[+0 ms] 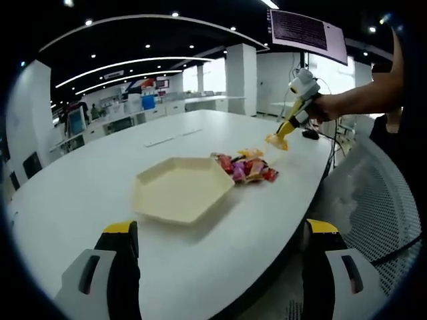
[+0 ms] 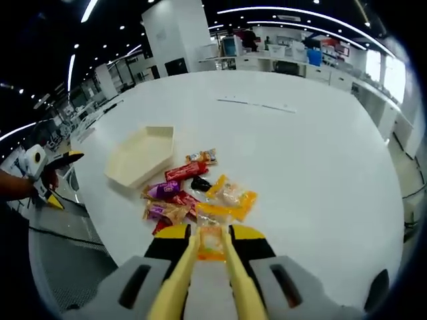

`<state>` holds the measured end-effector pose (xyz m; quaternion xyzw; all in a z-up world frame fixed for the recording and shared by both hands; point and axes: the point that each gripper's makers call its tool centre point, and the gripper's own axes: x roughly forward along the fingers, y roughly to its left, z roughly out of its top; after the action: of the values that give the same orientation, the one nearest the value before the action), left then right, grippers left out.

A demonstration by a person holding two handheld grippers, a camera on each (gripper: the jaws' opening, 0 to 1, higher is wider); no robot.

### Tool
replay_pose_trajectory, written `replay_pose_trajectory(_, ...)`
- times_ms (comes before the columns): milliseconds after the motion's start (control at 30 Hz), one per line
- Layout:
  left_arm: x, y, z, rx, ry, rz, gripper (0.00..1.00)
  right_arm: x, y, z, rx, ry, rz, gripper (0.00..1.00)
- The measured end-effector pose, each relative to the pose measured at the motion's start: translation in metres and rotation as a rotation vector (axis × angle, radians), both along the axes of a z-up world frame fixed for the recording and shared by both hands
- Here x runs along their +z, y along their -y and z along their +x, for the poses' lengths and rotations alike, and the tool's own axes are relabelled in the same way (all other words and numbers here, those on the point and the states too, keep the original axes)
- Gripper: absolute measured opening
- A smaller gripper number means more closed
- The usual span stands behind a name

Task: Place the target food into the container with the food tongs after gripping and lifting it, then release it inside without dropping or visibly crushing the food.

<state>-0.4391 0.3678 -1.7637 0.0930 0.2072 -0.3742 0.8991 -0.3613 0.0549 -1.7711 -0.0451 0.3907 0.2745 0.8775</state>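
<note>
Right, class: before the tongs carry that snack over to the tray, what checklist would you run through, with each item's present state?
1. Orange packet held between the food tongs: ok.
2. Packet lifted off the table: ok; the left gripper view shows it hanging above the surface.
3. Packet uncrushed: cannot tell.
4. Hexagonal tray empty and unobstructed: ok.
5. Packet above the tray: not ok; it hangs on the far side of the snack pile from the tray.
6. Left gripper open and short of the tray: ok.
</note>
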Motion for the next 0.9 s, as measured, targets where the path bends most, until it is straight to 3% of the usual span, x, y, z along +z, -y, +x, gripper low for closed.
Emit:
replay_pose_trajectory(400,0.000,0.003,-0.003,-0.007,-0.025,-0.028,1.00,0.002,0.003,0.002,0.014,0.000,-0.024,0.22)
replay_pose_trajectory(900,0.004,0.001,-0.001,0.006,-0.004,-0.030,1.00,0.015,-0.009,0.017,0.033,0.014,-0.025,0.22)
